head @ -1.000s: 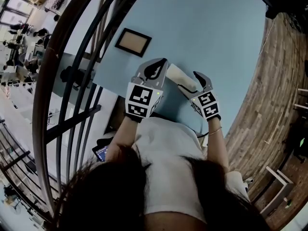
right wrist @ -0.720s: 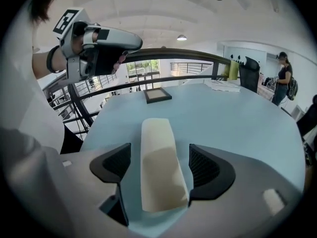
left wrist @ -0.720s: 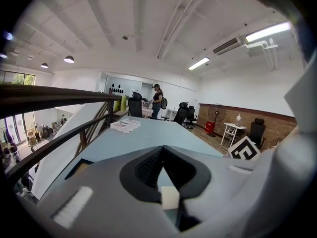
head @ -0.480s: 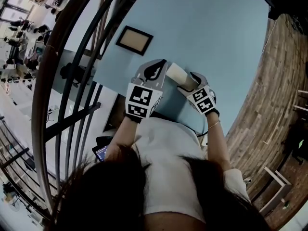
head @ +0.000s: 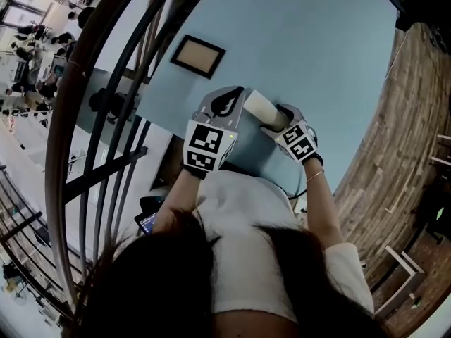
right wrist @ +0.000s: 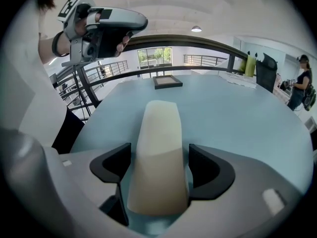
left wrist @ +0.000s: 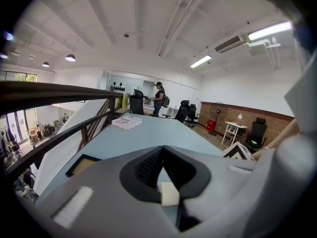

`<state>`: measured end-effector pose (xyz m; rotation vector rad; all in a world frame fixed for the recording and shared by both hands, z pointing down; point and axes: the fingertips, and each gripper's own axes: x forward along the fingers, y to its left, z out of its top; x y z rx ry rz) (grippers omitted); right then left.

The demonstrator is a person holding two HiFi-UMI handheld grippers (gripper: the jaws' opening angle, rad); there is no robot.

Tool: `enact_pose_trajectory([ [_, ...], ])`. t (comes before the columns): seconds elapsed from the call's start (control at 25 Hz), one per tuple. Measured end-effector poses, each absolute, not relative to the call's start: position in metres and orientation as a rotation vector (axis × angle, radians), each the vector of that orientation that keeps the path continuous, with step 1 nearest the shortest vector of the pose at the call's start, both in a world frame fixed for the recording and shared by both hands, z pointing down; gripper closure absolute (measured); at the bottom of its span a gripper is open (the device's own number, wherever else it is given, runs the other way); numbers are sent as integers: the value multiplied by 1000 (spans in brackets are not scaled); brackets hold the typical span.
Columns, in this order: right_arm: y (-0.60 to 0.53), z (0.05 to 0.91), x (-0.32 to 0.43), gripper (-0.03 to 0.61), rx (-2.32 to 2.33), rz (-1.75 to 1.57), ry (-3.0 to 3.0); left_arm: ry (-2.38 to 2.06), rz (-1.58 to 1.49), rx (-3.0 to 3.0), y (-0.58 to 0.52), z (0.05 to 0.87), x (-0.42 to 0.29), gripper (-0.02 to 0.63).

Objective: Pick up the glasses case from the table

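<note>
Head view shows the person at the near edge of a pale blue table (head: 310,41), a grey two-jaw gripper in each hand, both held over the tabletop just in front of the body. The cream, rounded, oblong glasses case (head: 259,107) lies on the table between the two tools, its near end inside the right gripper (head: 284,113). Right gripper view has the case running lengthwise between the black pads, which stand apart on either side of it, very close to its flanks with thin slivers of blue table showing beside them; the case rests on the surface. The left gripper (head: 227,103) hangs just beside the case's other end, and left gripper view shows its jaws brought together at the tips with nothing between them. Farther along the table lies a flat rectangular panel with a dark frame and tan centre (head: 196,56), well apart from the case.
</note>
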<state>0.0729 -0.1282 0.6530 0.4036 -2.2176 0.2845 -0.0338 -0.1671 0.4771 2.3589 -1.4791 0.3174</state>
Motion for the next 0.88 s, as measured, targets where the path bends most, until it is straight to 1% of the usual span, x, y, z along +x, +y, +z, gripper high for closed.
enact_pose_trajectory([
  [0.6,-129,655,71,238,431,283,-2257,-1498,335,2347,-167,487,-37,555],
  [0.76,-129,655,70,270,436,281,-2250,-1507,333,2345,-166,488,-40,555],
  [0.88,-128,654,70,275,428,291,-2246,-1508,335,2341,-166,488,-40,555],
])
